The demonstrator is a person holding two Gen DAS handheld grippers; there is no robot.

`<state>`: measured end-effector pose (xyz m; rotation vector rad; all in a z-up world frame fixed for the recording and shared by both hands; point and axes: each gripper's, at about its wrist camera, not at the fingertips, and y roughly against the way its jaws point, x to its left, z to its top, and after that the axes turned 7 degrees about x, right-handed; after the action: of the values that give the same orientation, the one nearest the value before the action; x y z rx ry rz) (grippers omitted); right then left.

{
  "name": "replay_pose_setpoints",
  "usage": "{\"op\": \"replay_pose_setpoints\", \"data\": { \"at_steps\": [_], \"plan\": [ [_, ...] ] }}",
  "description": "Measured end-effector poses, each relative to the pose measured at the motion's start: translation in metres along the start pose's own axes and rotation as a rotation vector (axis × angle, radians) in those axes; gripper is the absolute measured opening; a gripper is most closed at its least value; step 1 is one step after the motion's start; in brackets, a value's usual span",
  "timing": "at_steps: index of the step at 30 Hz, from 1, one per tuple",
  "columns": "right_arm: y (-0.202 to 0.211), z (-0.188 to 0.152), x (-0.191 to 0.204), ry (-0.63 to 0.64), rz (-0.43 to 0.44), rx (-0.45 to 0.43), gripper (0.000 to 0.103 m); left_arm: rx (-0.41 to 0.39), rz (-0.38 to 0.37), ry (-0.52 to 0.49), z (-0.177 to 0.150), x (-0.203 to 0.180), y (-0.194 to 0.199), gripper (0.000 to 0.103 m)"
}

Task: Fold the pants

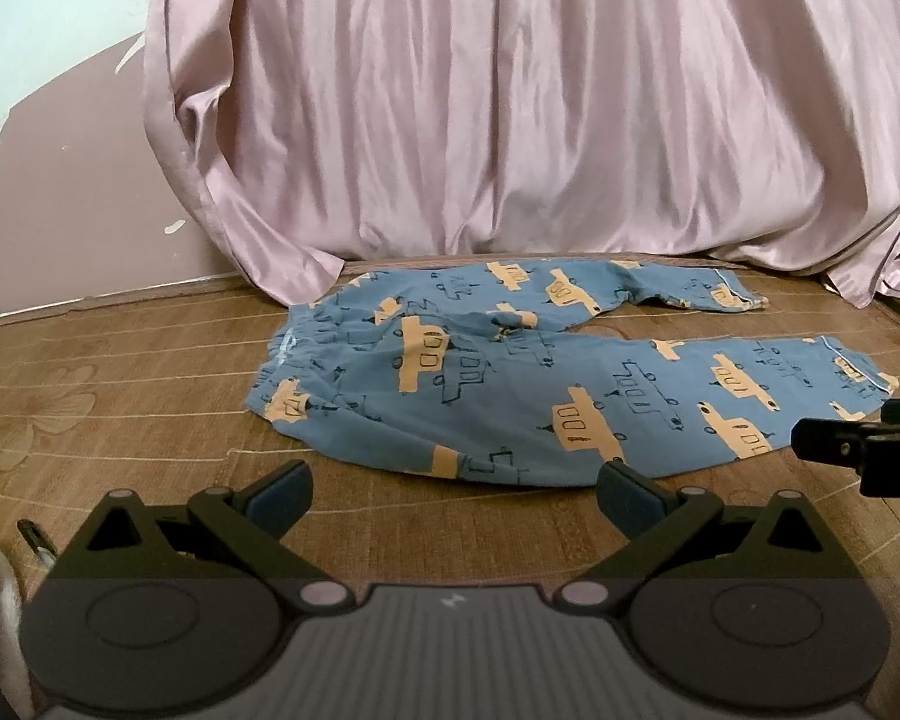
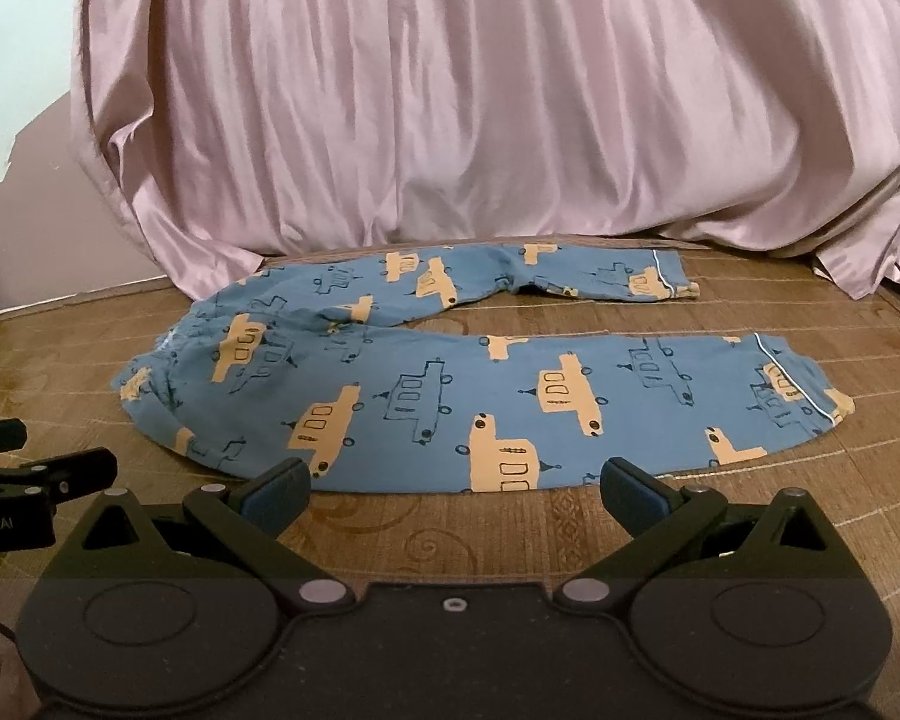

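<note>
The blue pants (image 2: 450, 372) lie spread flat on the woven mat (image 2: 870, 480), legs apart, waistband to the left. Just short of their near edge, the left gripper (image 1: 450, 489) and right gripper (image 2: 453, 489) gape wide, holding nothing. Pink curtain (image 2: 480, 108) hangs behind.

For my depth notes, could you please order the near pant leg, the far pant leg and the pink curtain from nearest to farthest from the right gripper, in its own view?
1. Near pant leg, just ahead of the right gripper.
2. Far pant leg, behind it.
3. Pink curtain, at the back.
</note>
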<state>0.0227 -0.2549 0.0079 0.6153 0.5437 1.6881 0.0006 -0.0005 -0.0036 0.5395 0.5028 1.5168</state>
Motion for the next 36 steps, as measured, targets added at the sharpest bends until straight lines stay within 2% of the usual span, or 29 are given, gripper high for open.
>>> {"op": "replay_pose_setpoints", "data": {
  "at_steps": [10, 14, 21, 24, 27, 29, 34, 36],
  "plan": [
    [0.000, 0.000, 0.000, -0.008, -0.003, 0.004, 0.102, 0.002, 0.002, -0.004, 0.000, 0.000, -0.001, 0.103],
    [-0.001, 0.000, -0.001, -0.012, -0.005, 0.011, 0.102, 0.007, 0.025, -0.014, -0.001, -0.001, -0.003, 0.103],
    [-0.004, 0.001, -0.007, -0.053, -0.018, 0.029, 0.102, 0.037, 0.031, -0.009, -0.002, -0.001, -0.008, 0.103],
    [-0.004, 0.000, -0.009, -0.067, -0.022, 0.033, 0.102, 0.060, 0.094, -0.054, -0.002, -0.009, -0.013, 0.103],
    [-0.002, 0.001, -0.011, -0.075, -0.014, 0.035, 0.102, 0.090, 0.099, -0.060, 0.004, -0.014, -0.018, 0.103],
    [-0.003, 0.003, -0.013, -0.086, 0.004, 0.042, 0.102, 0.098, 0.096, -0.056, 0.013, -0.014, -0.021, 0.103],
    [-0.018, 0.025, -0.031, -0.161, 0.169, 0.137, 0.102, 0.118, 0.072, -0.028, 0.052, -0.015, -0.028, 0.103],
    [-0.016, 0.039, -0.036, -0.177, 0.206, 0.123, 0.102, 0.136, 0.069, -0.013, 0.071, -0.016, -0.030, 0.103]
  ]
}}
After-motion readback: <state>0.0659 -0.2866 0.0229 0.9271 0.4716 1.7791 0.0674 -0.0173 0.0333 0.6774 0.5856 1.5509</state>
